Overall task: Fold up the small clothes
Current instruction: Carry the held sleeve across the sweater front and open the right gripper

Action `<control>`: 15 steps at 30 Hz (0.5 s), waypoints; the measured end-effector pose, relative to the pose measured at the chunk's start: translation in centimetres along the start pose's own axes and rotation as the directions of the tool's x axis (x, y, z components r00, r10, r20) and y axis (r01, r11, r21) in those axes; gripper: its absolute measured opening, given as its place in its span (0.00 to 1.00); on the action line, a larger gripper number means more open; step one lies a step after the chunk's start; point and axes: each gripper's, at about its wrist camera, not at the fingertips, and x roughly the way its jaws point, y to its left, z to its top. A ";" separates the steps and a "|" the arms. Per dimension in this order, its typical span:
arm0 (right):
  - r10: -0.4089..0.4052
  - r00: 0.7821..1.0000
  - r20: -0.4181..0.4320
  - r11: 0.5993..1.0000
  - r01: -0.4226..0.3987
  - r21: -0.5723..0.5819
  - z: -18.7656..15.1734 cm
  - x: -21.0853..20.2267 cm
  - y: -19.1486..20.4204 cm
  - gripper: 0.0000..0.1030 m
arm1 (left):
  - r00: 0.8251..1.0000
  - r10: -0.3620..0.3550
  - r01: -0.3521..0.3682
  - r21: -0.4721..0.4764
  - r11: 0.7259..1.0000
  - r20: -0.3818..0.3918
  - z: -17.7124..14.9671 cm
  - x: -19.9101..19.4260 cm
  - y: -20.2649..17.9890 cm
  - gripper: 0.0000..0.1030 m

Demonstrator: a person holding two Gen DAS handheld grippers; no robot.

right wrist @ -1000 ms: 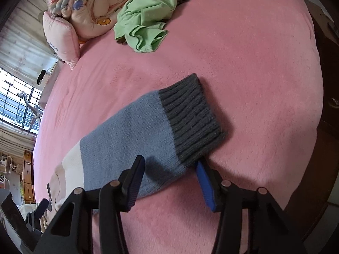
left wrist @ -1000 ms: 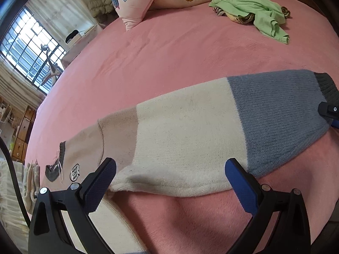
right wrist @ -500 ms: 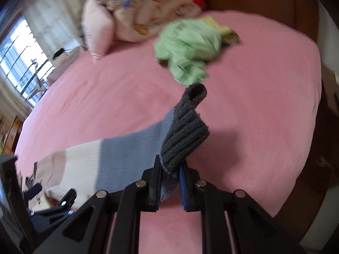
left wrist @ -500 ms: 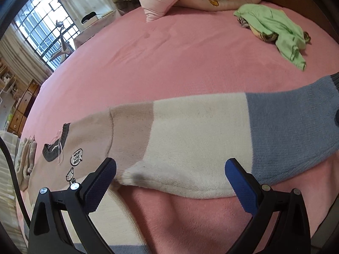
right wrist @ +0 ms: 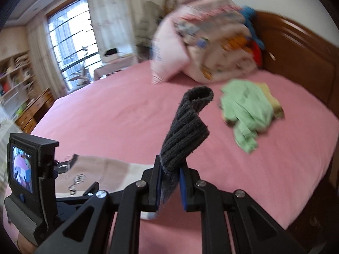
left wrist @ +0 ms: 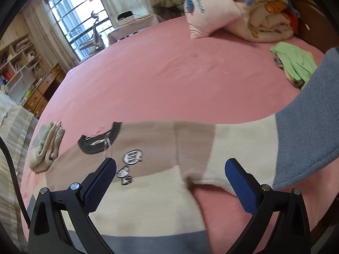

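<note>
A striped knit sweater [left wrist: 161, 144] in tan, cream and blue lies on the pink bed [left wrist: 148, 80]. Its sleeve [left wrist: 296, 135] runs to the right and rises off the bed at its blue end. My right gripper [right wrist: 170, 182] is shut on the sleeve's dark grey ribbed cuff [right wrist: 186, 127], which stands up above the jaws. My left gripper [left wrist: 169, 182] is open and empty, low over the sweater's chest near the armpit, and its body also shows in the right wrist view [right wrist: 31, 169].
A green garment heap [left wrist: 294, 63] [right wrist: 247, 110] lies at the far right of the bed. A pink pillow [left wrist: 209, 10] and a rolled quilt [left wrist: 269, 21] sit at the headboard. A folded beige item [left wrist: 47, 146] lies at the left edge of the bed.
My right gripper closed on the sleeve cuff and lifted it up off the bed. My left gripper stayed open and shifted left, toward the sweater's chest.
</note>
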 end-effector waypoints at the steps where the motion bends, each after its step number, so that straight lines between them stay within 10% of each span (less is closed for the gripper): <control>1: 0.018 1.000 0.009 1.000 -0.017 -0.019 0.5 -0.3 1.2 0.14 | 1.000 0.005 -0.005 -0.019 1.000 0.002 0.1 -0.3 1.3 0.99; 15: 0.371 0.929 -0.012 0.890 -0.359 -0.282 2.9 -0.4 24.5 0.14 | 0.982 0.178 -0.188 -0.331 0.925 -0.059 -6.6 -1.6 25.0 0.99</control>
